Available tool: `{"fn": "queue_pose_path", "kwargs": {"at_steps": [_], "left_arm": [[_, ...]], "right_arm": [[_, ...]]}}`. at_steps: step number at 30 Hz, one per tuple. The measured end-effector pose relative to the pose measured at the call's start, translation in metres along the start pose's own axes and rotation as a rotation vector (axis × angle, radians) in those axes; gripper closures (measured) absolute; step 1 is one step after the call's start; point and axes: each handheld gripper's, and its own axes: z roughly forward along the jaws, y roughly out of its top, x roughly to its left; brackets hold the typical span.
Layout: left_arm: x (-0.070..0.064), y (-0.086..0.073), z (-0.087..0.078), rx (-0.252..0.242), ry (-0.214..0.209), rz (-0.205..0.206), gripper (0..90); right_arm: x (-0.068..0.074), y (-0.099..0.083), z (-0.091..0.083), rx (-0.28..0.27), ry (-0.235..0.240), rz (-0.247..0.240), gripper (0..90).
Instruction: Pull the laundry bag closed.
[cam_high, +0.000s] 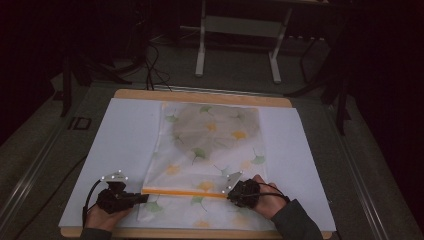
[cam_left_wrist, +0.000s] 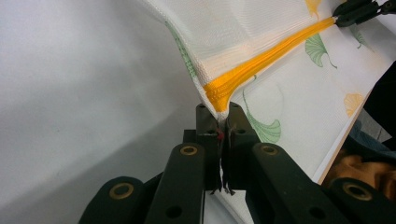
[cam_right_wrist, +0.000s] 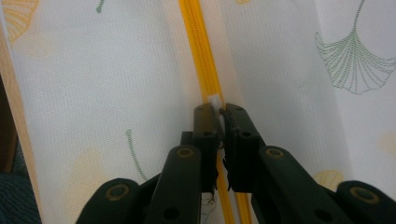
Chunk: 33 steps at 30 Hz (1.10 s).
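I'm in a dim lab or workshop: cables trail across grey floor beneath a metal-legged bench.

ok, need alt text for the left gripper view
The left gripper, jaws closed, pinches the end of an orange zipper on a white mesh bag printed with green and yellow leaves. The right gripper grips the zipper's far end.
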Motion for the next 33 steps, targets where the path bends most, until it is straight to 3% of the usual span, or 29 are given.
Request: {"fn": "queue_pose_path", "kwargs": {"at_steps": [33], "left_arm": [[0.000,0.000,0.000,-0.001,0.002,-0.002,87.1]], "right_arm": [[-0.008,-0.024,-0.009,0.014,-0.001,0.044,84.5]]}}
